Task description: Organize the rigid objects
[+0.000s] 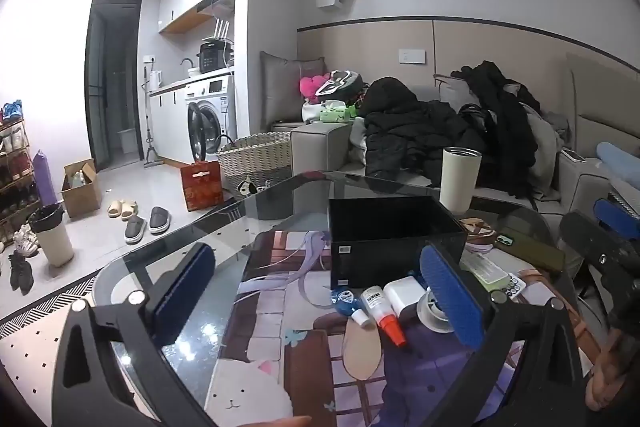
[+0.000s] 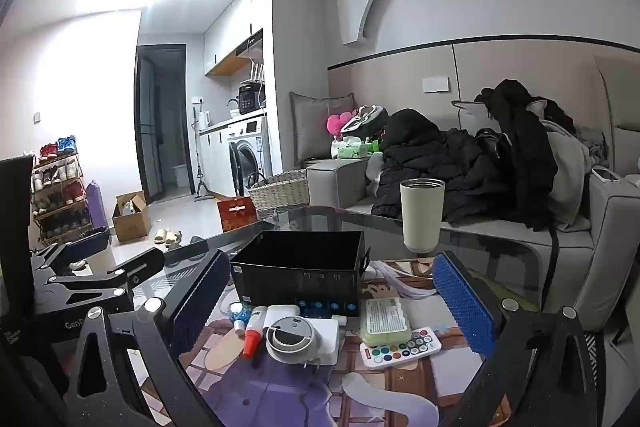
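The left claw stood wide open above the glass tabletop and gripped nothing, its blue pads well apart. Between its fingers lay a printed mat. Near the right-hand pad sat a cluster of small things: a blue-capped little bottle, a white glue bottle with an orange-red nozzle, a white charger block and a roll of clear tape. Just behind them stood an open black box, empty as far as its inside showed. A cream tumbler stood behind the box's right corner.

The right claw was likewise spread wide, with nothing between its pads. In its view the same cluster lay in front of the black box: the glue bottle at the left, then a round white gadget that rested on the charger block. To the right lay a pale green case with a label, and a white remote with coloured buttons touched its near edge. The tumbler stood further back on the glass, to the right of the box. The left claw's black frame showed at the left edge. Beyond the tabletop a grey sofa carried a heap of dark coats, and a wicker basket stood on the floor.
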A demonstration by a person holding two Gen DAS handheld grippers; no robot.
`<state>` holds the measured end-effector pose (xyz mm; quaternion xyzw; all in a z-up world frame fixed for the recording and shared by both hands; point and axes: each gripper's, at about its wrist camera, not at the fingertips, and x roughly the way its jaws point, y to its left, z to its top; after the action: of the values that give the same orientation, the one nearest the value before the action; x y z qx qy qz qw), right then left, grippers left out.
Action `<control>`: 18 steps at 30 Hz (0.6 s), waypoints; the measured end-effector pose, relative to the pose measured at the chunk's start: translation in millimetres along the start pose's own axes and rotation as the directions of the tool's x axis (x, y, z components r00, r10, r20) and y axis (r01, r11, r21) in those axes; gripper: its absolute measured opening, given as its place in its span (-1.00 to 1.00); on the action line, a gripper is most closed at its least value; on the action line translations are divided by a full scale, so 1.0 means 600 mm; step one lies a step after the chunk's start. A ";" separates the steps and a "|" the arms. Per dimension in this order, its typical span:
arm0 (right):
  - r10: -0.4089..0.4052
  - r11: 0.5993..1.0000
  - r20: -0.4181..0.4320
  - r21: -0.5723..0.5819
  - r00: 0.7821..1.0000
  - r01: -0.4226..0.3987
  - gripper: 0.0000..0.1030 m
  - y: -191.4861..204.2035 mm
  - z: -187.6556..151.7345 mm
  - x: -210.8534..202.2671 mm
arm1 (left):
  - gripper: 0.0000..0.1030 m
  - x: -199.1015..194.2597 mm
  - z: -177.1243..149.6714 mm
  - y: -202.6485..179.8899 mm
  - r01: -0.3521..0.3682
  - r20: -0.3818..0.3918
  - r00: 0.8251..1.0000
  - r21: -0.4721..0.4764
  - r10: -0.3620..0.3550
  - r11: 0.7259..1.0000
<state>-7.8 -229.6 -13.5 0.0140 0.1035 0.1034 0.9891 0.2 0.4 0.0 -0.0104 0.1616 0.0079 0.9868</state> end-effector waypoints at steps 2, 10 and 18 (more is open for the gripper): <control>-0.004 1.000 0.001 -0.005 1.000 0.004 1.00 0.000 0.000 0.000 | 1.00 0.002 0.000 0.003 -0.018 0.000 1.000 -0.005 0.018 1.000; -0.004 1.000 0.000 0.000 1.000 0.004 1.00 0.000 0.001 0.002 | 1.00 -0.003 0.000 -0.005 0.011 0.008 1.000 0.009 -0.011 1.000; 0.006 1.000 0.004 0.006 1.000 -0.006 1.00 -0.001 0.000 -0.001 | 1.00 -0.003 0.002 0.003 0.007 0.006 1.000 -0.001 -0.007 1.000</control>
<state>-8.0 -230.2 -13.4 0.0176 0.1016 0.1062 0.9890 -0.9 2.2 1.7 -0.0117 0.1588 0.0045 0.9872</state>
